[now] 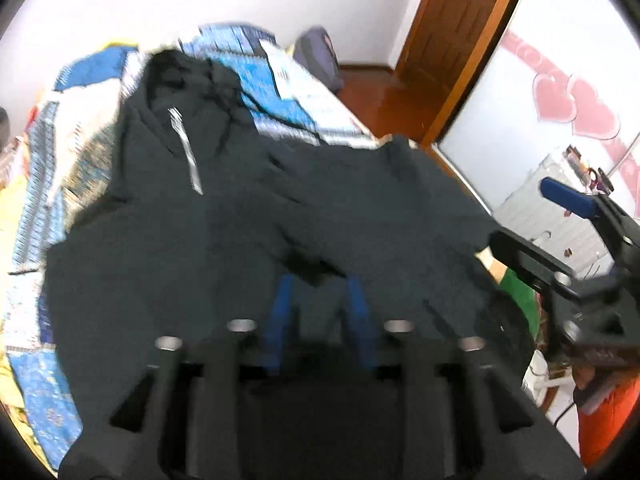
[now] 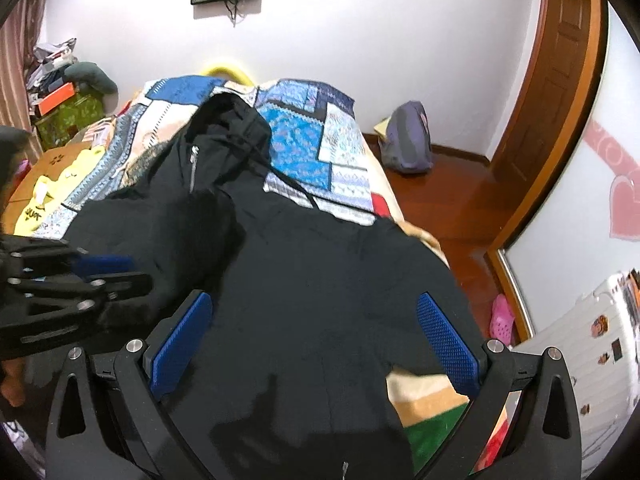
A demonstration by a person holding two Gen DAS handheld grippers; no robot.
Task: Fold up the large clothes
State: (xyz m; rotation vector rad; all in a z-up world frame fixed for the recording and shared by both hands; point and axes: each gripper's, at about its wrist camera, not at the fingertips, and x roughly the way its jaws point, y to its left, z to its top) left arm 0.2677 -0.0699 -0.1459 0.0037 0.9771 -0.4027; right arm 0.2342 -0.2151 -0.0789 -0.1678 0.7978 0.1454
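A large black hooded jacket (image 1: pixel 224 240) lies spread on a bed with a blue patchwork quilt (image 1: pixel 280 92). Its hood and silver zipper (image 1: pixel 188 156) point to the far end. My left gripper (image 1: pixel 318 280) hovers low over the jacket's middle, its blue fingers (image 1: pixel 280 312) a little apart and a fold of cloth at their tips, not pinched. In the right wrist view the jacket (image 2: pixel 320 280) fills the centre. There my right gripper (image 2: pixel 314 300) stands wide open above the jacket's near part, and the left gripper (image 2: pixel 140 272) shows at the left edge.
The bed's right edge drops to a wooden floor (image 2: pixel 440 184) with a purple backpack (image 2: pixel 408 140) and a pink slipper (image 2: pixel 502 320). A wooden door (image 2: pixel 560 80) stands beyond. A yellow garment (image 2: pixel 44 200) and piled boxes (image 2: pixel 64 100) lie left of the bed.
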